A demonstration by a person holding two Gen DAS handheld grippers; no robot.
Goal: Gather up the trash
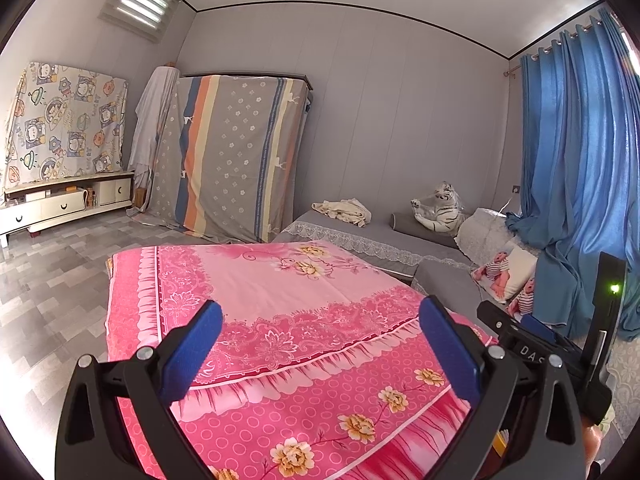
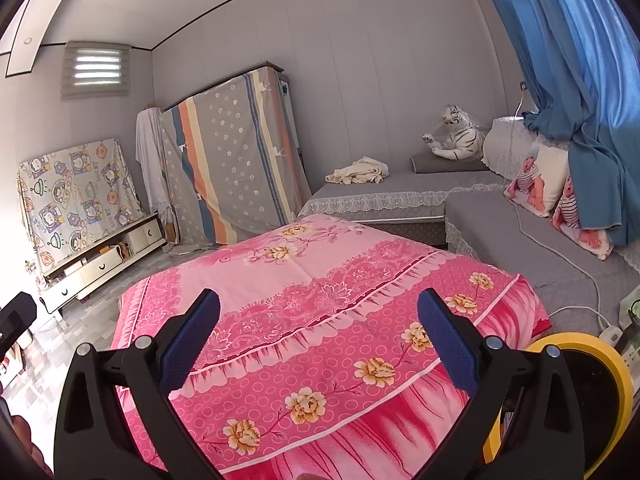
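Above the pink floral cloth (image 1: 280,280), left claw (image 1: 320,336) and right claw (image 2: 320,328) gape, released.

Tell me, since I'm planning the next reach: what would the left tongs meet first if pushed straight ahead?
Probably the pink floral cloth covering the table: the open left tongs point across its top with nothing lying between. Depth is unclear; held level, they might skim over it toward the grey sofa.
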